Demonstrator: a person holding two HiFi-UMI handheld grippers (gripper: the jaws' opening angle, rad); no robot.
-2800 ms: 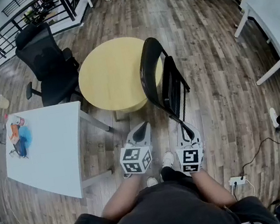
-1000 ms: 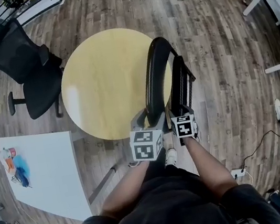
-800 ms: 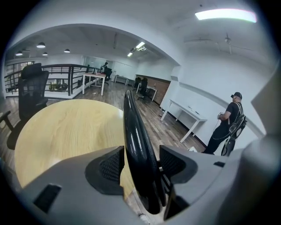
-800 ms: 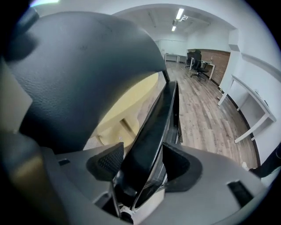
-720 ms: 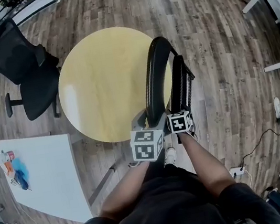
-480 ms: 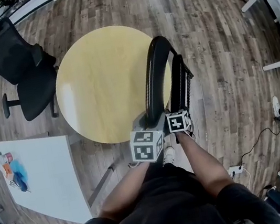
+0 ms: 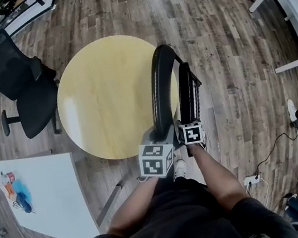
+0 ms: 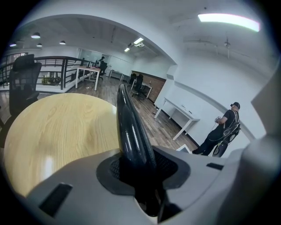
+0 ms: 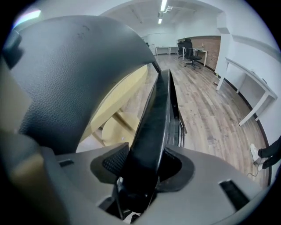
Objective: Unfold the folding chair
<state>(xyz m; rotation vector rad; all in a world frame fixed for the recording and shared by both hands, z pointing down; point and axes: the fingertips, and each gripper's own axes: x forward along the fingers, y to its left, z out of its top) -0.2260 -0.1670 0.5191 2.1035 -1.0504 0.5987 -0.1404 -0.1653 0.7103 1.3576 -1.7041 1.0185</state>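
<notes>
Left gripper [image 7: 159, 137] and right gripper [image 7: 188, 123] sit side by side in the head view, forearms straight out and tips pitched down onto the folding chair [image 7: 160, 80], which stands folded flat at twelve o'clock. A round pale wooden table [image 7: 105, 94] lies at ten o'clock, with a black office chair [image 7: 15, 81] beyond it.

Left gripper view: the jaws are closing on the glossy, curved black rim [image 8: 129, 127], pads against it.

Right gripper view: the jaws are closing on the flat seat edge [image 9: 153, 118] (the pebbled backrest [image 9: 74, 70] fills ten o'clock).
</notes>
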